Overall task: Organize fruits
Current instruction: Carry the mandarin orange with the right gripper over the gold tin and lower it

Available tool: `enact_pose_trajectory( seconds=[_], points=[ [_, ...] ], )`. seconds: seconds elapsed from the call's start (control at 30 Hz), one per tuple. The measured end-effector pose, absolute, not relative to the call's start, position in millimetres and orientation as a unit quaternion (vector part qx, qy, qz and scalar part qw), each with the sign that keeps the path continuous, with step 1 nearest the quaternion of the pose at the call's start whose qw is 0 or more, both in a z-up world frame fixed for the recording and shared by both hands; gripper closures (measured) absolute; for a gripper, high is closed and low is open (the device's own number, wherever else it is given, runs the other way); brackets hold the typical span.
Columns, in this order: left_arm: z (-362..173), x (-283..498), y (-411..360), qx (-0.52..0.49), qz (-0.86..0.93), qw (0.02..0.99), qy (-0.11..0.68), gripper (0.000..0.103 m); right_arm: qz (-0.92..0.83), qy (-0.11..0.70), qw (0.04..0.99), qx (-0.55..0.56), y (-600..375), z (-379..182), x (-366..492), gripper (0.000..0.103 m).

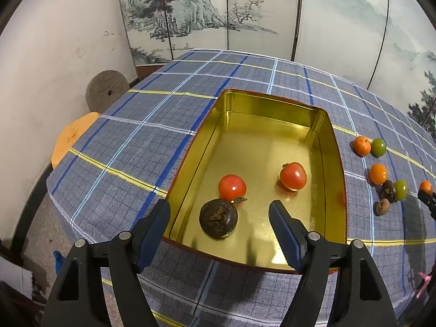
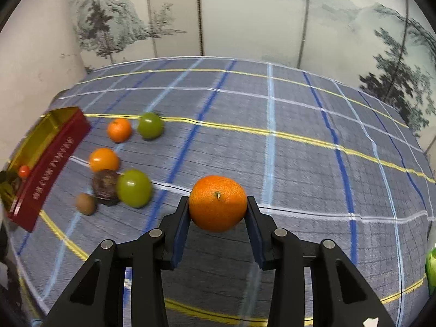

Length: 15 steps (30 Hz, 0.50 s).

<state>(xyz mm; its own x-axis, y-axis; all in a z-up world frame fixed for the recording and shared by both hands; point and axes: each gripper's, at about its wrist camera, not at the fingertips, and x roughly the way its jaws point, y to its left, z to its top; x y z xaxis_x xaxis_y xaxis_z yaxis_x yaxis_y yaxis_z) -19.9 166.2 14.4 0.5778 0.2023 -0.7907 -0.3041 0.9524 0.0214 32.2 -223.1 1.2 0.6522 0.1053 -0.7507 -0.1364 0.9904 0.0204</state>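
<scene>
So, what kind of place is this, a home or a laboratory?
Probably a room in a home, though I cannot be sure: a table under a plaid tablecloth, a folding screen painted with an ink landscape, and a gold tin for fruit.

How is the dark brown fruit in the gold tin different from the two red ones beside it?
The dark brown fruit is matte, rough and wrinkled; the two red fruits are smooth and glossy. The brown one lies nearest the tin's near edge, between the left claw's open fingers; the red ones sit farther in. All three are round, similar in size and rest on the tin's floor.
</scene>
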Motion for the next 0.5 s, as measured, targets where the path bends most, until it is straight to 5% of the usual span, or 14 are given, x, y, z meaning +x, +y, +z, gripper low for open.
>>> enact_pose_trajectory(
  seconds=[0.5],
  points=[
    [17.2,-35.7,184.4,-0.082,0.167,0.884,0.429,0.028,0.226,0.391,0.891,-0.04,-110.7,38.5,19.4,0.066]
  ],
)
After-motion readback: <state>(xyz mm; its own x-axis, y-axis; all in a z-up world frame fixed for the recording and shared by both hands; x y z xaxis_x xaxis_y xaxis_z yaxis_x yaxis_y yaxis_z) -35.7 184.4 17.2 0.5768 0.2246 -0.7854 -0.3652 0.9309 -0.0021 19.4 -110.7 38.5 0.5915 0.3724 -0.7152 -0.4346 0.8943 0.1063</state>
